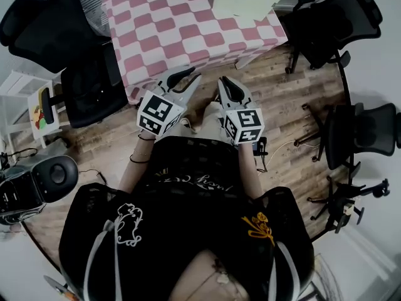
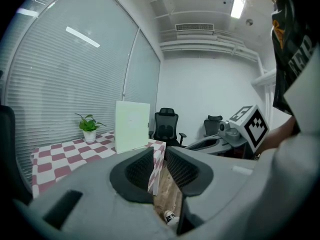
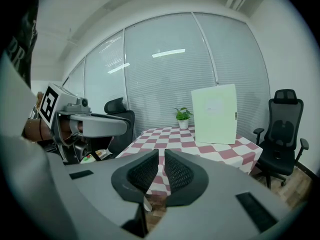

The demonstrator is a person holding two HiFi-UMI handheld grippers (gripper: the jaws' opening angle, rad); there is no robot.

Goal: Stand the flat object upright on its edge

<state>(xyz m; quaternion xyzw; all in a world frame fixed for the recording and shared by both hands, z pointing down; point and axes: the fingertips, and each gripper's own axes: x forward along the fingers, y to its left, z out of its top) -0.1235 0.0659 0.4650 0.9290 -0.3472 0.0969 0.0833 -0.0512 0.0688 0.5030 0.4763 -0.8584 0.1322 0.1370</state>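
Already the pale board [image 3: 215, 114] stands on its edge on the desk [image 1: 163, 30], close to a far corner. The left gripper [image 1: 187, 76] and right gripper [image 1: 228, 85] are both closed on nothing, well back over the floor [image 1: 294, 105]. A knock to the desk could tip the board off that edge. Chairs [image 1: 326, 17] crowd the sides, but the near side looks open.
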